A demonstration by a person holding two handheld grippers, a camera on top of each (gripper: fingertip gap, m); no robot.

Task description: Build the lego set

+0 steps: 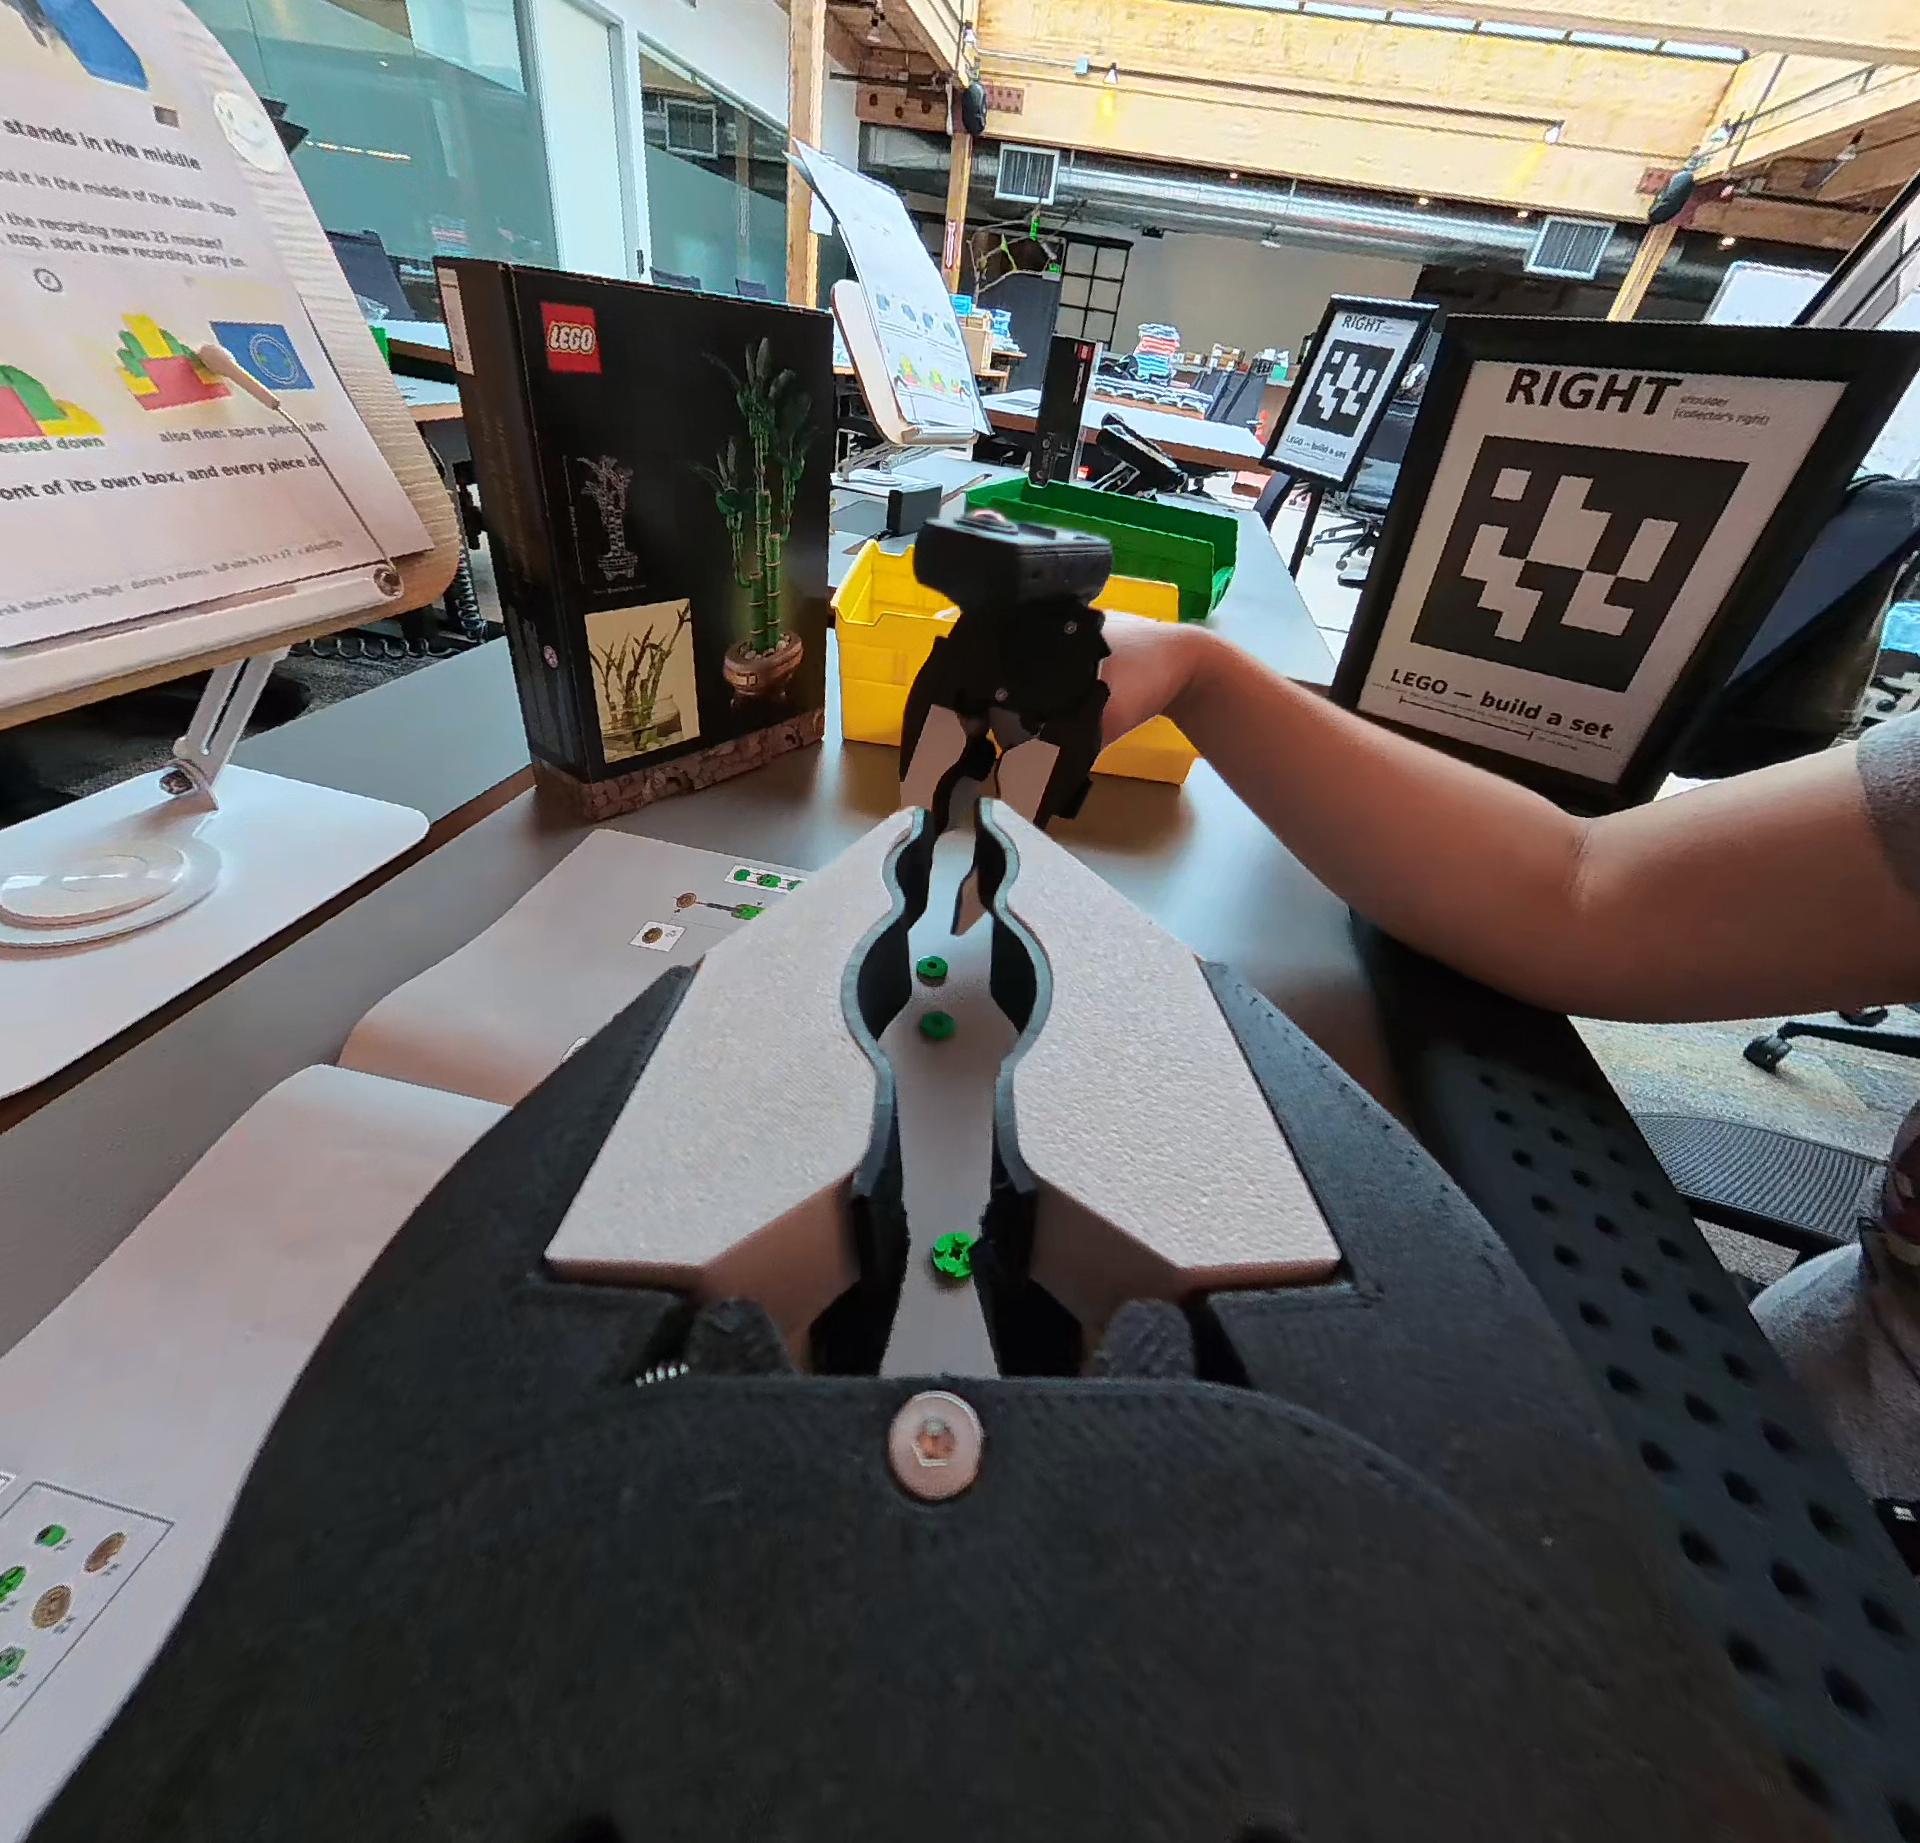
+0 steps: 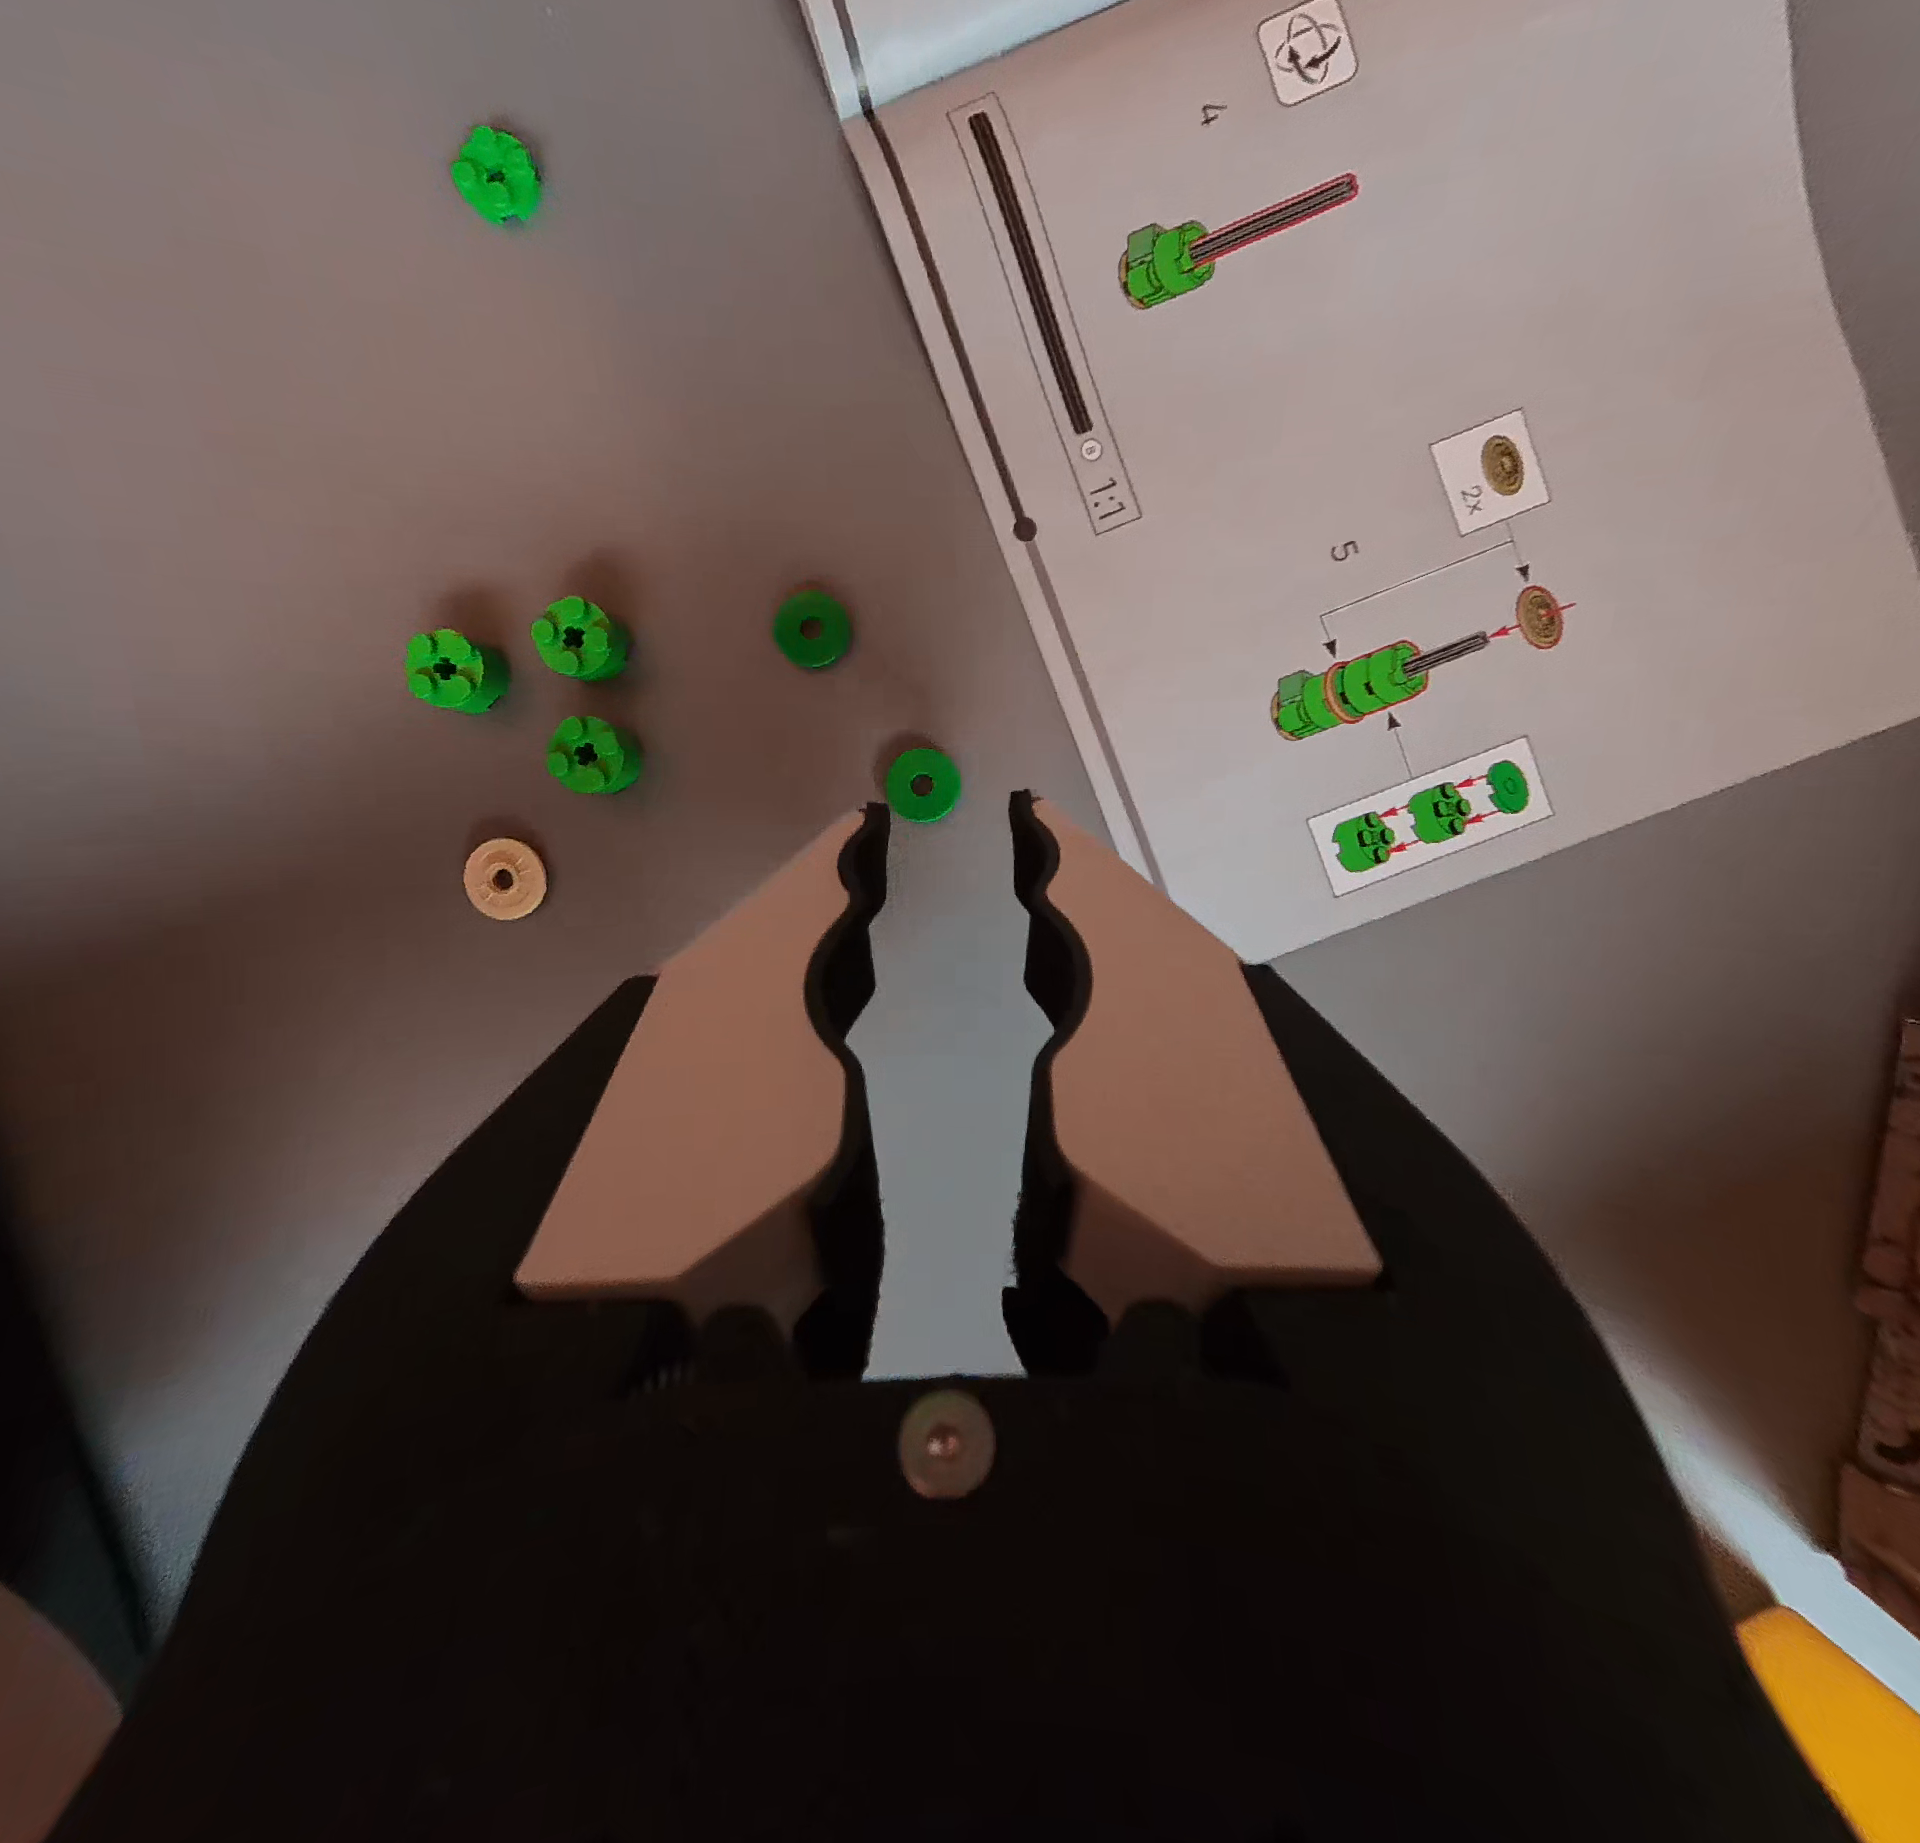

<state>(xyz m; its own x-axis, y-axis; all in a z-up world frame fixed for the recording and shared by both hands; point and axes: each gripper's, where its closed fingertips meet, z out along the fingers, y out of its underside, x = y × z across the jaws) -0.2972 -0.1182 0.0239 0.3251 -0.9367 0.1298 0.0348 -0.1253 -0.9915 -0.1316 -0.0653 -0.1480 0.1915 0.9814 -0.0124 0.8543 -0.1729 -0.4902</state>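
Right wrist view, entry one: right gripper (image 2: 945, 806), pointed down at the grey table (image 2: 260, 391), jaws parted and empty. A flat green ring tile (image 2: 923, 783) lies on the table just ahead of the fingertips, a little toward the left finger, untouched. A second green ring tile (image 2: 812, 630) lies farther out. To the left sit three green round studded bricks (image 2: 577, 638) in a loose cluster, a fourth green studded brick (image 2: 497, 173) well apart beyond them, and one tan round plate (image 2: 505, 878) nearest the gripper's side. The open instruction booklet (image 2: 1403, 443) lies to the right, showing drawings of round pieces threaded on a rod.

Left wrist view, entry two: left gripper (image 1: 951, 827), held low over the table, jaws slightly apart with nothing between them; two green ring tiles and one studded piece show through the gap on the table below. Beyond it stands the set's box (image 1: 665, 536), upright, then a yellow bin (image 1: 883, 650) and a green bin (image 1: 1122, 526).

Progress, as judged: very early. Every piece in sight lies loose and separate; no assembled stack and no rod appears in either view. Left to do: gather the round pieces, thread and press them together per the booklet, then all later steps. Likely step in hand: picking up the nearest ring tile.
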